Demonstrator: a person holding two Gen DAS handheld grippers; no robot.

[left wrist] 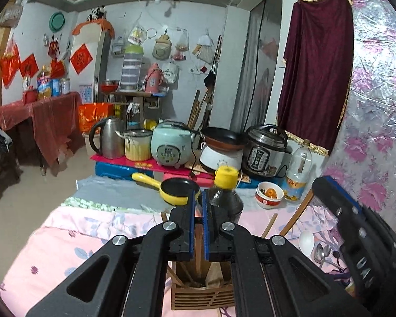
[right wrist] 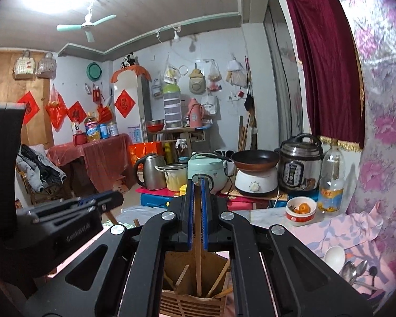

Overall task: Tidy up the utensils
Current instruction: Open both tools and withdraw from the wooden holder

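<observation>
1. Both grippers are seen closed, blue pads nearly together: the left gripper (left wrist: 198,198) and the right gripper (right wrist: 197,187).
2. Between the right gripper's pads a thin wooden chopstick (right wrist: 198,251) is pinched; it runs down from the pads into the wooden holder (right wrist: 192,303) directly below.
3. More chopsticks are seen leaning at angles inside that holder, in the right wrist view.
4. In the left wrist view a wooden stick is visible in the narrow gap behind the pads, above the same slatted wooden holder (left wrist: 202,299); whether it is actually gripped cannot be told.
5. Just behind the left gripper's right finger a dark glass bottle (left wrist: 225,198) with a yellow cap is seen.
6. A yellow pan (left wrist: 175,189) with a black inside is placed just beyond the left gripper's tips, handle pointing left.
7. The holder is set on a pink floral cloth (left wrist: 66,243).
8. To the right on that cloth, a white ladle (right wrist: 334,257) and several metal spoons (right wrist: 355,270) are laid close together, well apart from the holder.
9. Two loose chopsticks (left wrist: 270,224) are seen lying on the cloth between the holder and the spoons.
10. A red-and-white bowl (right wrist: 301,210) holding something orange is placed farther back, beside a clear plastic bottle (right wrist: 331,182).
</observation>
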